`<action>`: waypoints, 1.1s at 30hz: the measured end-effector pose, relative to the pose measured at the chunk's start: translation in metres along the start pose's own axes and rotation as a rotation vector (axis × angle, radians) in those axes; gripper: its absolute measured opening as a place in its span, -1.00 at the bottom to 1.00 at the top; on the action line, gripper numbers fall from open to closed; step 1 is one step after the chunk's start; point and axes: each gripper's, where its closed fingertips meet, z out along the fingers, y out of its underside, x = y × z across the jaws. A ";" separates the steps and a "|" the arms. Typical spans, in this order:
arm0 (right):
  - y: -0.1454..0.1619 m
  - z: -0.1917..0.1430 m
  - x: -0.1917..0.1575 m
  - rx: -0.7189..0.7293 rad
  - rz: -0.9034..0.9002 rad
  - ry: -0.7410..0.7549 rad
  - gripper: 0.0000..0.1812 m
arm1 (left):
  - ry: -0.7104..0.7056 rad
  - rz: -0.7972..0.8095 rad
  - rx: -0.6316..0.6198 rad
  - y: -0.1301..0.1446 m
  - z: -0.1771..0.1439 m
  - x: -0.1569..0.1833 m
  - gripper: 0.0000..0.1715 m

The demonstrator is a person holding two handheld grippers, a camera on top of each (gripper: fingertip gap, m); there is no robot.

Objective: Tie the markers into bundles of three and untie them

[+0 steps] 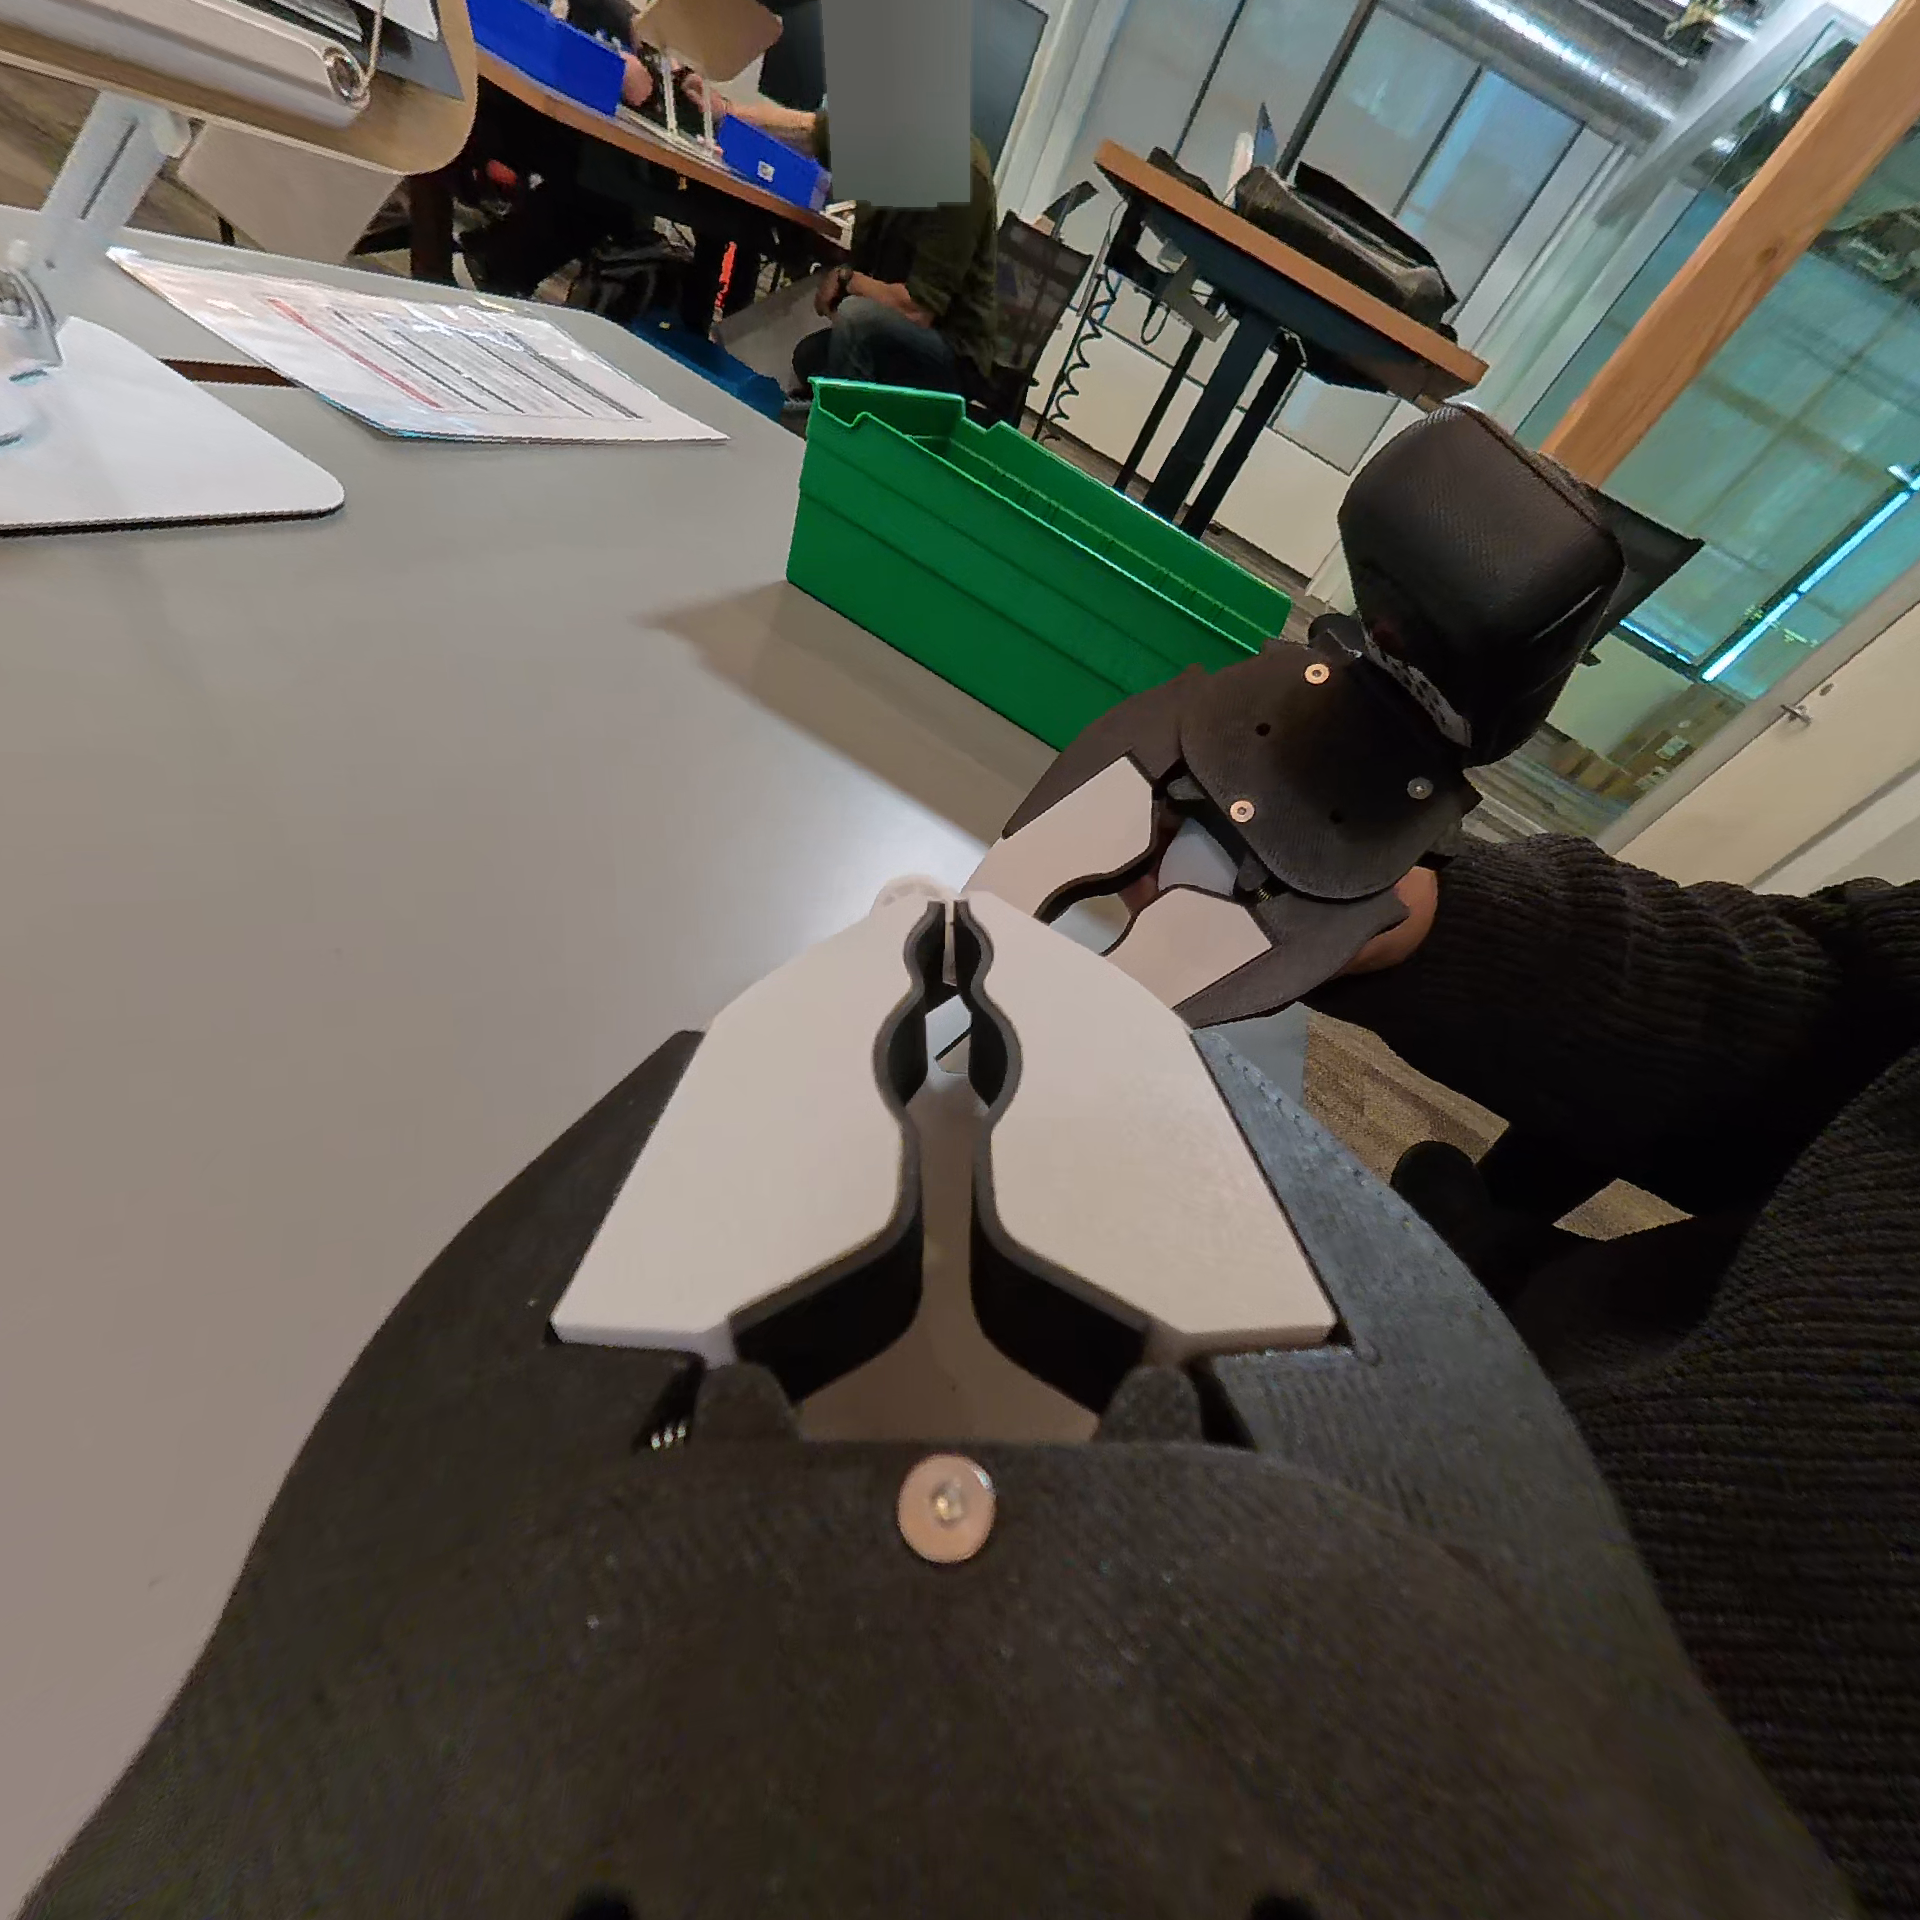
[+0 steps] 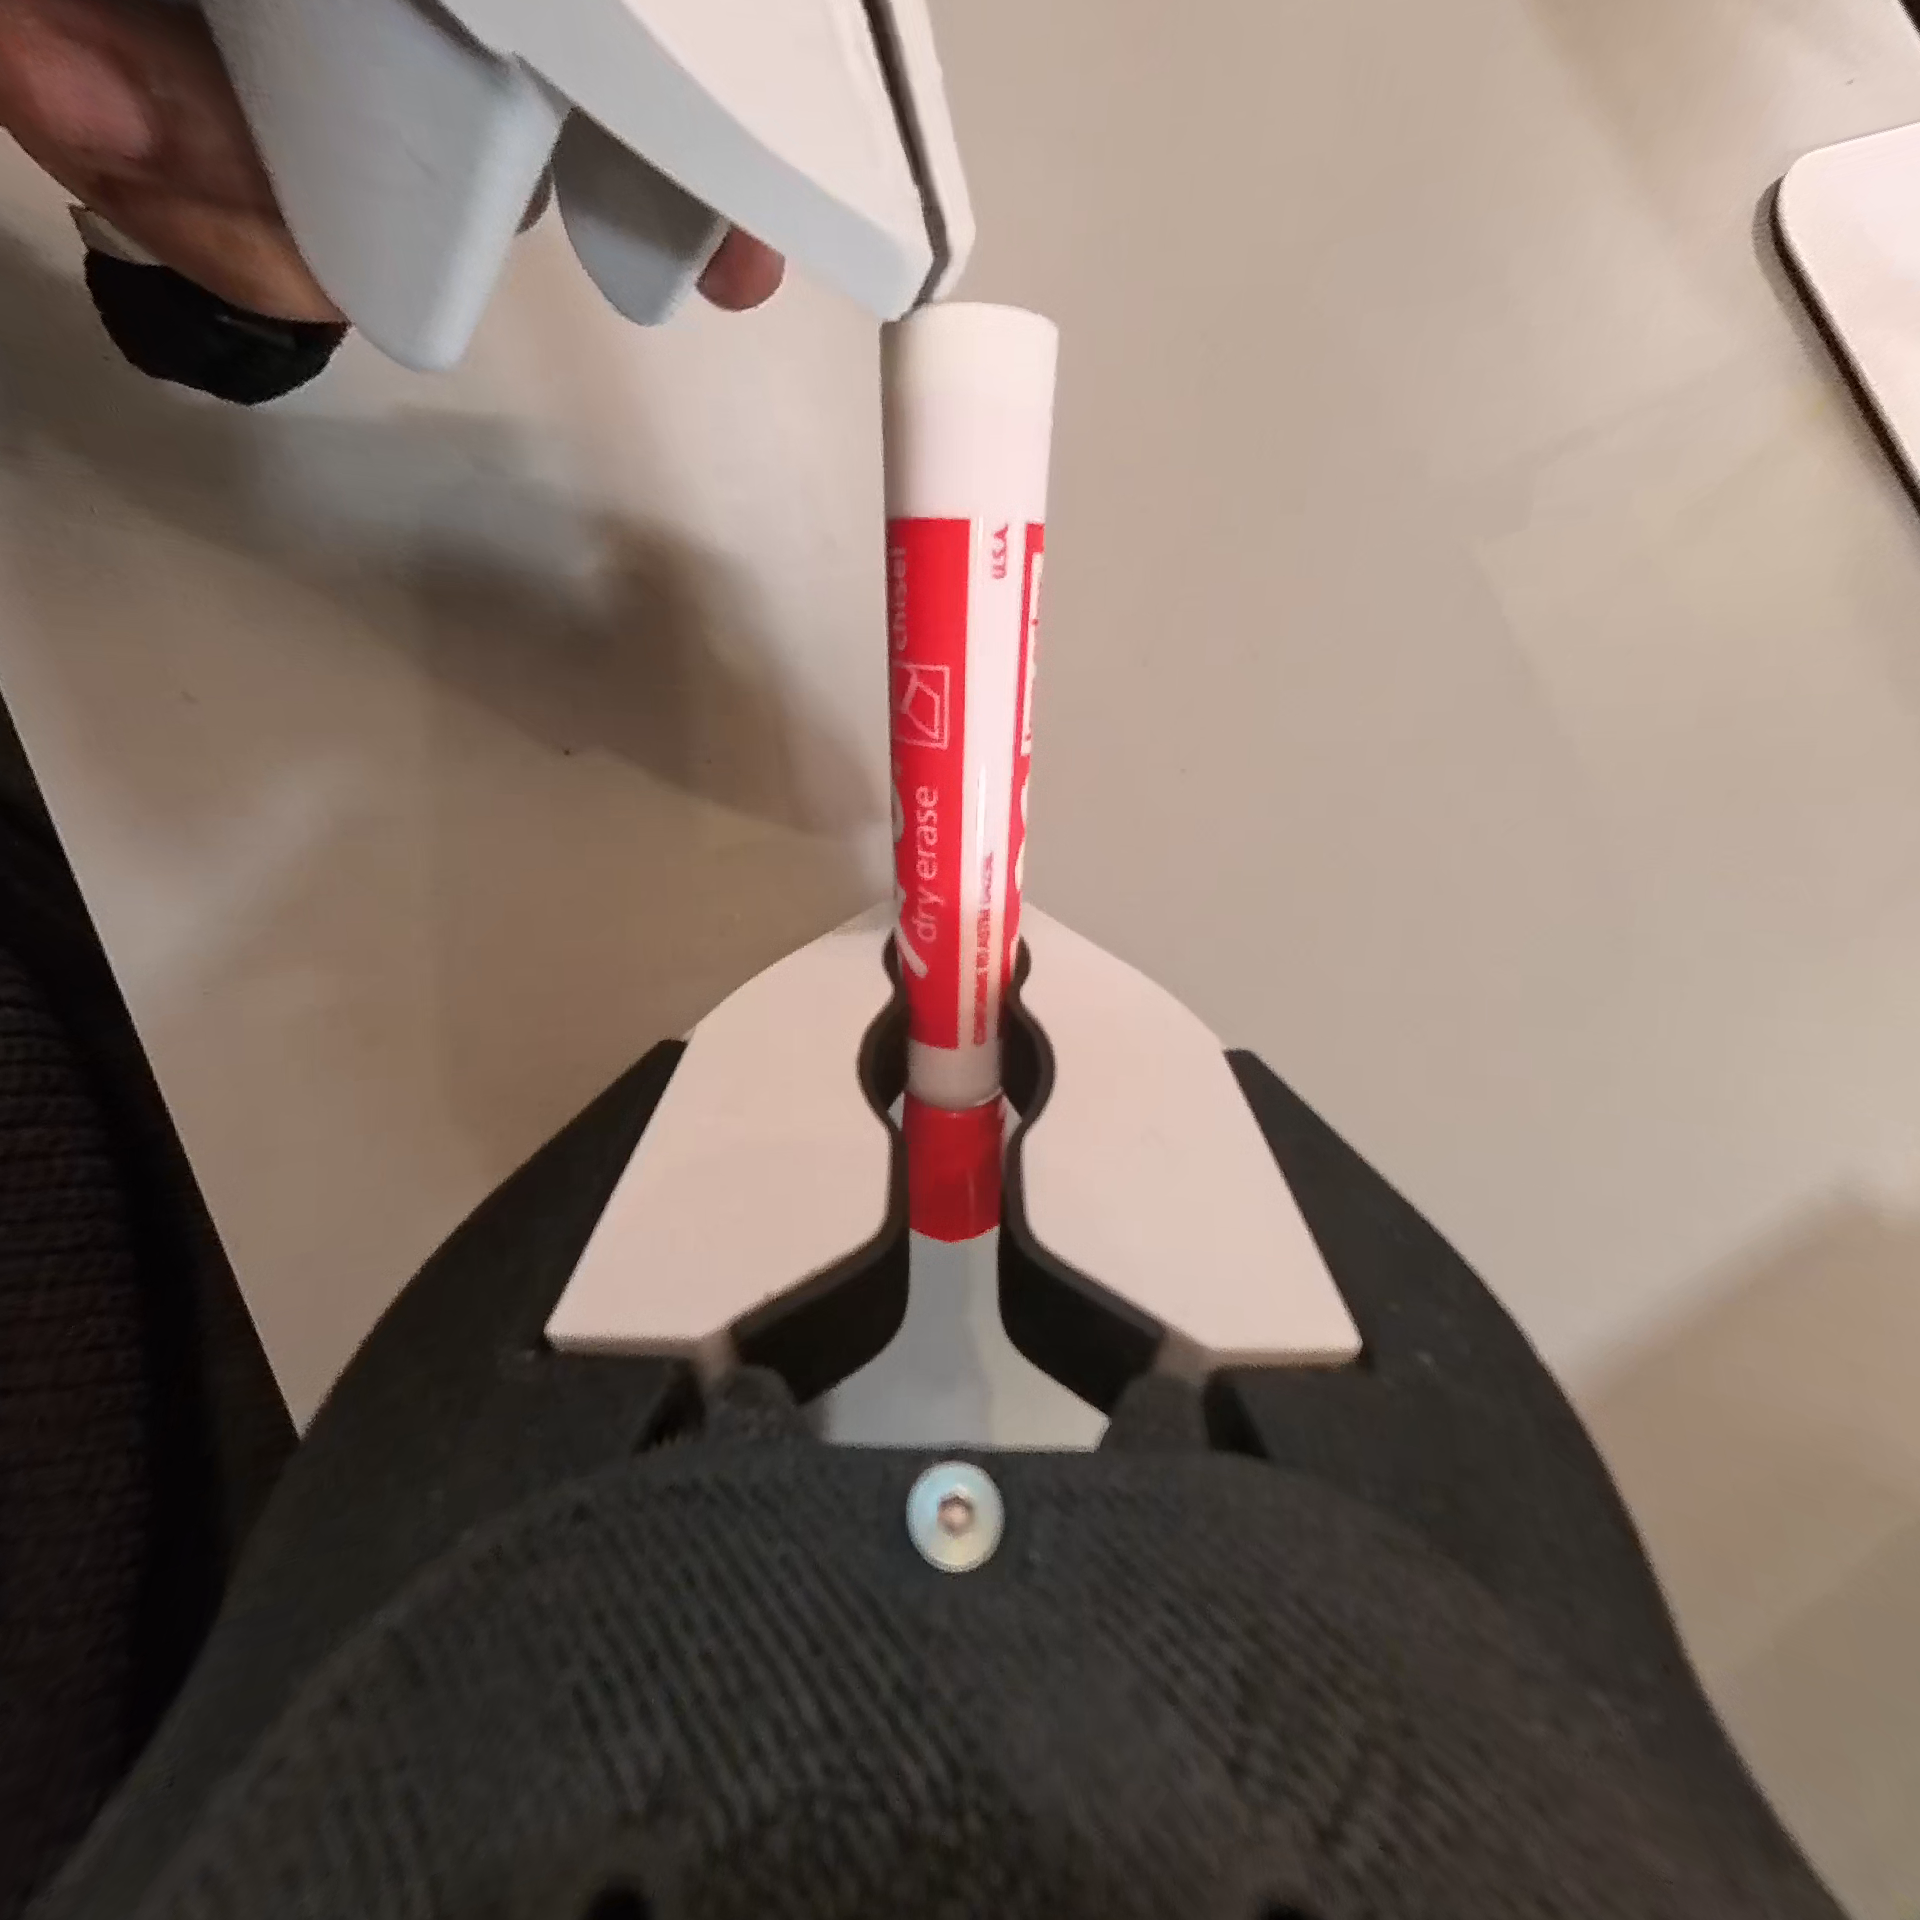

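Observation:
My right gripper is shut on a red and white dry-erase marker. The marker's red cap end lies back between the fingers, and its white end points forward over the grey table. My left gripper is shut with nothing seen between its tips. It also shows in the right wrist view, tips down against the marker's white end. In the left wrist view the right gripper comes in from the right. Only the marker's white end peeks out beyond my left fingertips.
A green bin stands at the table's far edge. A laminated sheet and a white stand base lie at the far left; the base also shows in the right wrist view. A person sits among desks behind.

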 end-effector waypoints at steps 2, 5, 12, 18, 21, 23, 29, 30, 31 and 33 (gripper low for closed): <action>0.000 0.000 0.000 0.000 0.001 0.002 -0.85 | -0.011 0.007 0.003 -0.001 -0.001 -0.001 -0.90; 0.001 0.000 0.002 -0.007 0.008 0.009 -0.85 | -0.009 0.018 0.018 -0.004 -0.001 0.001 -0.58; 0.000 -0.001 0.005 0.014 0.046 -0.001 -0.85 | -0.070 0.168 0.057 -0.029 -0.013 0.008 -0.53; -0.003 0.002 0.004 0.023 0.045 -0.014 -0.85 | -0.498 0.406 0.174 -0.123 -0.121 -0.037 -0.52; -0.005 0.005 0.004 0.022 0.038 -0.016 -0.85 | -0.884 0.426 0.223 -0.161 -0.231 -0.078 -0.62; -0.007 0.007 0.003 0.022 0.035 -0.020 -0.85 | -1.040 0.342 0.168 -0.153 -0.294 -0.104 -0.64; -0.009 0.016 -0.001 0.008 0.013 -0.035 -0.85 | -1.049 -0.014 -0.296 -0.038 -0.364 -0.158 -0.70; -0.011 0.017 -0.002 0.011 0.006 -0.033 -0.85 | -1.114 0.002 -0.309 -0.032 -0.374 -0.165 -0.77; -0.013 0.017 -0.002 0.017 -0.002 -0.027 -0.85 | -1.152 0.026 -0.314 -0.030 -0.379 -0.169 -0.80; -0.018 0.018 -0.001 0.029 -0.011 -0.018 -0.85 | -1.137 0.039 -0.343 -0.022 -0.373 -0.170 -0.82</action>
